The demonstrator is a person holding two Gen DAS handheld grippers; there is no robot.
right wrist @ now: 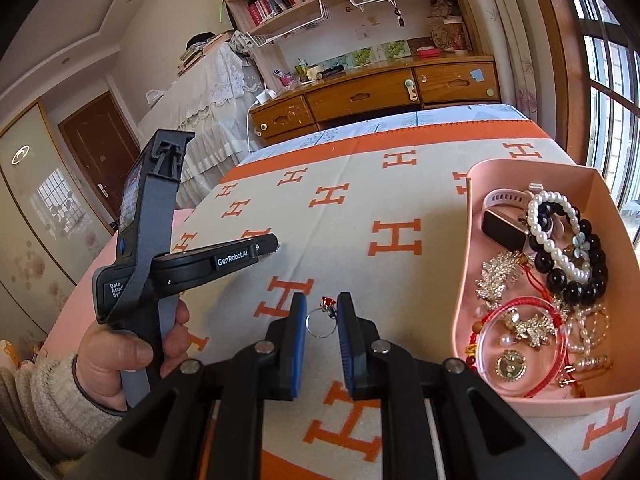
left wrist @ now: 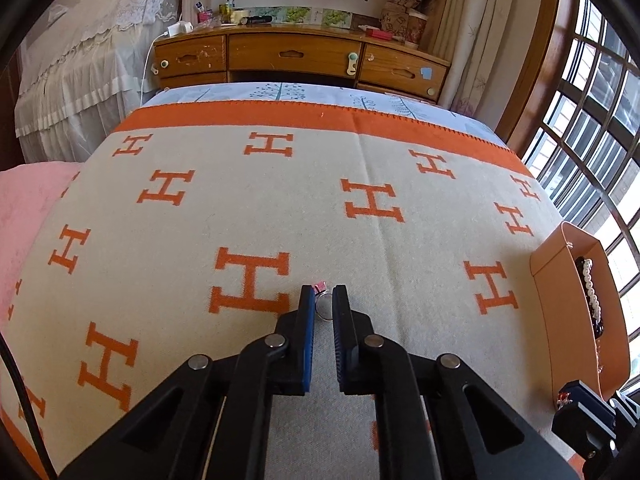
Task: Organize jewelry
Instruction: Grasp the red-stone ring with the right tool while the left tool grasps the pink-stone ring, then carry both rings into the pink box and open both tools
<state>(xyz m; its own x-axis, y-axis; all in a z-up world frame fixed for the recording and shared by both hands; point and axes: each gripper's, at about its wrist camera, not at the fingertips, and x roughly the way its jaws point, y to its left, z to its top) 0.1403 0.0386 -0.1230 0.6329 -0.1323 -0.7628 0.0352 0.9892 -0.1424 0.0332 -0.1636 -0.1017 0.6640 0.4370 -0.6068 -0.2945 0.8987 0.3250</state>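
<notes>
My left gripper (left wrist: 323, 300) is shut on a silver ring with a pink stone (left wrist: 322, 300), low over the orange-and-cream H blanket (left wrist: 224, 208). My right gripper (right wrist: 322, 312) is shut on a silver ring with a red stone (right wrist: 322, 318), held above the blanket just left of the pink tray (right wrist: 464, 280). The tray holds a pearl bracelet (right wrist: 556, 240), a black bead bracelet (right wrist: 580, 276), a watch (right wrist: 502, 224), brooches and a red cord bracelet (right wrist: 524, 340). In the left wrist view the tray (left wrist: 560, 300) stands at the right edge. The left gripper body (right wrist: 224, 258) shows at the left of the right wrist view.
A wooden desk with drawers (left wrist: 296, 56) stands beyond the bed's far edge. A barred window (left wrist: 592, 128) runs along the right. A pink cover (left wrist: 28, 208) lies left of the blanket. The person's hand (right wrist: 128, 344) holds the left gripper's handle.
</notes>
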